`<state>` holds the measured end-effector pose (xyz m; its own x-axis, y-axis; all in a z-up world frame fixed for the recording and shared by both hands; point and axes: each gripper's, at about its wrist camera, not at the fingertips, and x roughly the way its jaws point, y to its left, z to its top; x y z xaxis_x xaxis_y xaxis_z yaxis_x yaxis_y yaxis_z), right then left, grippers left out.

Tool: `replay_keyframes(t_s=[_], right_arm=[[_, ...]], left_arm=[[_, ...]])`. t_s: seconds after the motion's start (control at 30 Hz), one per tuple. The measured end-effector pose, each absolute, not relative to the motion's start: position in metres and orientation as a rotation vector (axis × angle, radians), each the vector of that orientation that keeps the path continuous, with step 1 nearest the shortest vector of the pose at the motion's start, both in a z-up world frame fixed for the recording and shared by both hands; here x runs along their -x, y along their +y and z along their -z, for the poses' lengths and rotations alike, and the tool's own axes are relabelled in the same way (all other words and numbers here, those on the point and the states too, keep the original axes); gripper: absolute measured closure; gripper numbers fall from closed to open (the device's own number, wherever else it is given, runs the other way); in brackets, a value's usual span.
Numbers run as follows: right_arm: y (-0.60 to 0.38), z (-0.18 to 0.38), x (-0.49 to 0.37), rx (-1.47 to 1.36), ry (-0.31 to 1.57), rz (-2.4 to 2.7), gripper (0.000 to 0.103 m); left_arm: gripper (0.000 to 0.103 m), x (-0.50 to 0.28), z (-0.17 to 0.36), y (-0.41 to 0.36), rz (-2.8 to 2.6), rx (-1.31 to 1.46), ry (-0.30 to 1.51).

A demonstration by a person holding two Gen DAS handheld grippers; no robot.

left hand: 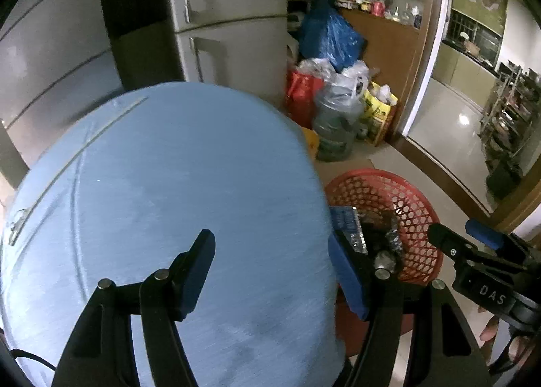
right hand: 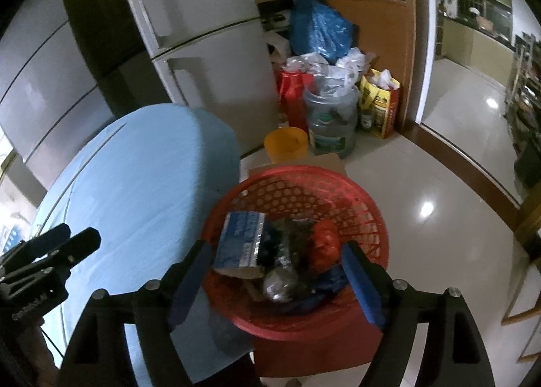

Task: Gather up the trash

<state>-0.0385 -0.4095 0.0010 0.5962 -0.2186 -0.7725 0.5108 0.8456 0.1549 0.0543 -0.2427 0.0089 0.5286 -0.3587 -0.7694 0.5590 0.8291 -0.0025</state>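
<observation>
The left gripper (left hand: 274, 272) hung over the light blue tabletop (left hand: 175, 184), jaws spread and empty. At three o'clock from the table, on the pale tiled floor (right hand: 439, 184), stood the red mesh basket (right hand: 338, 184). The right gripper (right hand: 277, 279) hovered above it, jaws released with nothing between them. Inside the basket lay the trash: a blue-and-white carton (right hand: 241, 241), a crumpled dark wrapper (right hand: 290, 245), a red scrap (right hand: 324, 245) and blue plastic (right hand: 324, 285). At twelve o'clock beyond the basket sat a yellow bucket (right hand: 285, 143) and a large water jug (right hand: 333, 120).
</observation>
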Motion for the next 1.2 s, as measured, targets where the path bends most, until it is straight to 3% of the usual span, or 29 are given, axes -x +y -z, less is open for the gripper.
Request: replay_keyframes(t_s=[0.57, 1.2], right_arm=[[-0.364, -0.011, 0.051, -0.294, 0.834, 0.422, 0.016], [-0.365, -0.007, 0.072, -0.3, 0.836, 0.461, 0.016]], left_arm=[[0.033, -0.034, -0.013, -0.175, 0.453, -0.168, 0.818], [0.033, -0.013, -0.015, -0.172, 0.459, -0.187, 0.8]])
